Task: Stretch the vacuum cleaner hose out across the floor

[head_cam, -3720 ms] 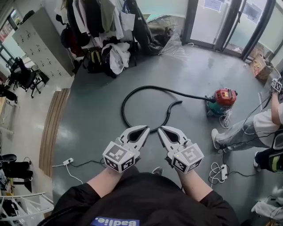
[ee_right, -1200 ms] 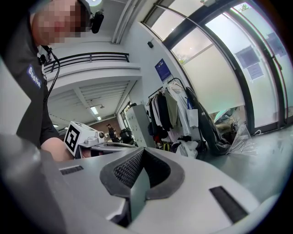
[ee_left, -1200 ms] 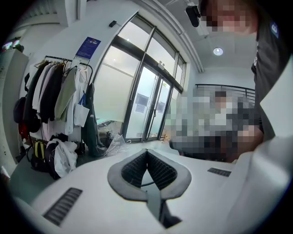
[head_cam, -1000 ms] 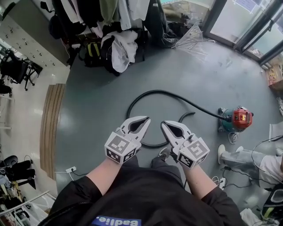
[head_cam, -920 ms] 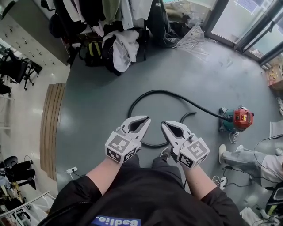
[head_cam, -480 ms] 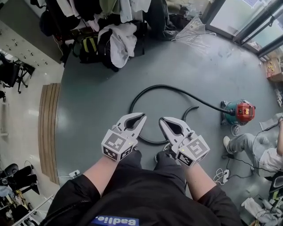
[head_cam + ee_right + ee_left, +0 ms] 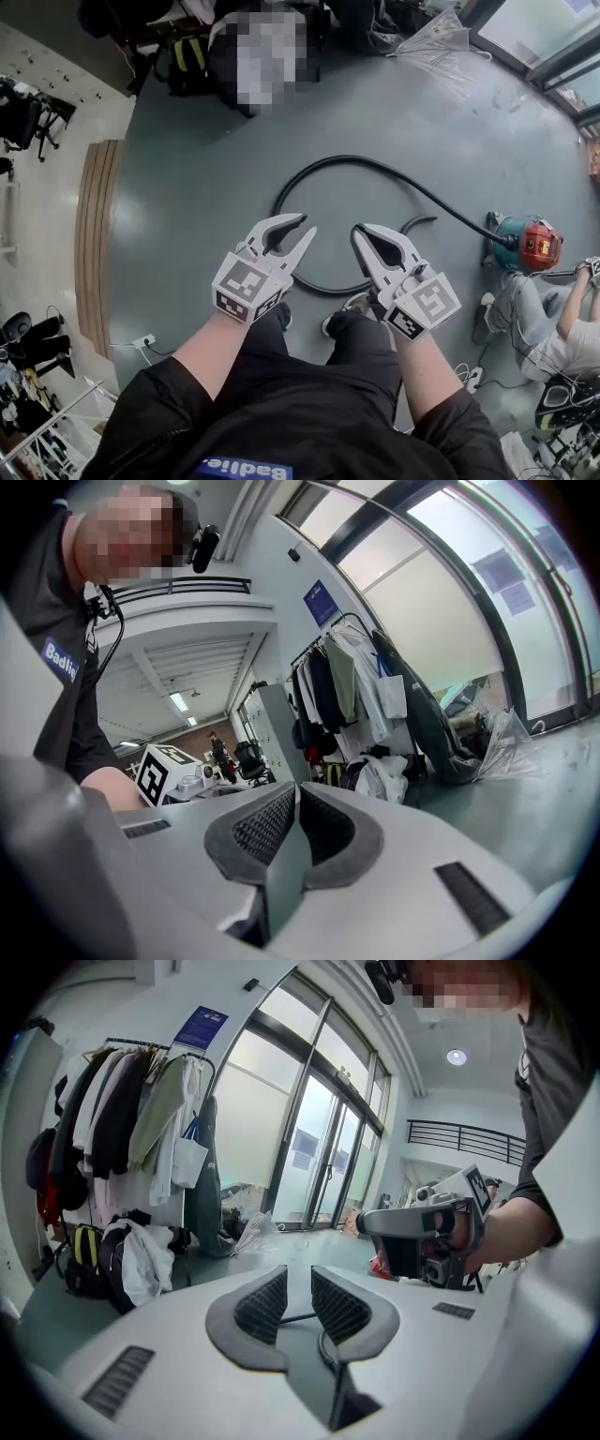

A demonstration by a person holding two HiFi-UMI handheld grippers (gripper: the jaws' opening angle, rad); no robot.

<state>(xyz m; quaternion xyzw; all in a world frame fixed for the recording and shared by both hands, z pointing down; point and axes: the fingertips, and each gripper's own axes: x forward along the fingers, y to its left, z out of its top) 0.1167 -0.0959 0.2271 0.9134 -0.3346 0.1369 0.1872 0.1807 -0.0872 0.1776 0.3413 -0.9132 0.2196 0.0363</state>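
A black vacuum hose (image 7: 328, 161) lies on the grey floor in a wide loop. It runs from the red and teal vacuum cleaner (image 7: 527, 246) at the right, and its free end (image 7: 427, 220) curls back near the middle. Both grippers hang in the air above the near side of the loop, touching nothing. My left gripper (image 7: 305, 225) has its jaws opening, with a narrow gap and nothing between them (image 7: 298, 1288); a bit of hose (image 7: 298, 1316) shows on the floor beyond the gap. My right gripper (image 7: 361, 231) is shut and empty (image 7: 294, 803).
Bags and hung clothes (image 7: 187, 66) crowd the far side, with a clear umbrella (image 7: 441, 42) by the glass doors. A wooden strip (image 7: 94, 244) edges the floor at left, a power strip (image 7: 141, 341) nearby. A person's legs (image 7: 548, 328) and cables lie at right.
The left jaws have parted slightly. The view has moved forward and tipped down, so the hose loop sits closer under both grippers. The right gripper stays shut.
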